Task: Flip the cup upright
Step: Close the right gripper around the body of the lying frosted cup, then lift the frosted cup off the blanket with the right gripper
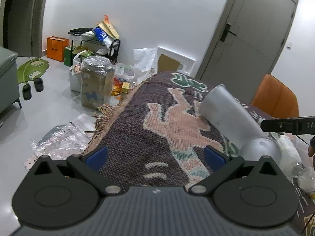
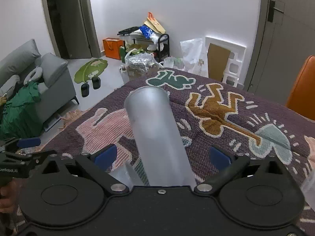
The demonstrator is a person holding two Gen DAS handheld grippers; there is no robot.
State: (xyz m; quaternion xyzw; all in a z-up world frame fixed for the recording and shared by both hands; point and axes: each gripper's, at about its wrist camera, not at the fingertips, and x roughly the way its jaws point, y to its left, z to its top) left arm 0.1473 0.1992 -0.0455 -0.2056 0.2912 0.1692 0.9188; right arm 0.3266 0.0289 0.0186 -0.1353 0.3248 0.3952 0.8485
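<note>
A tall frosted translucent cup (image 2: 155, 129) lies on its side on the patterned woven cloth (image 2: 226, 106), its far end pointing away from me. My right gripper (image 2: 162, 155) is open, its blue pads either side of the cup's near end and apart from it. In the left wrist view the cup (image 1: 226, 112) lies tilted at the right, with the right gripper's black finger (image 1: 287, 125) beside it. My left gripper (image 1: 155, 155) is open and empty over the cloth (image 1: 157, 122), left of the cup.
An orange chair (image 1: 275, 96) stands at the table's far right. The cloth's fringed edge (image 1: 106, 114) hangs at the left, with plastic bags (image 1: 61, 139) on the floor below. Boxes and bags (image 2: 143, 45) pile by the wall. A grey sofa (image 2: 39, 82) stands left. A clear plastic object (image 1: 291, 155) lies near the cup.
</note>
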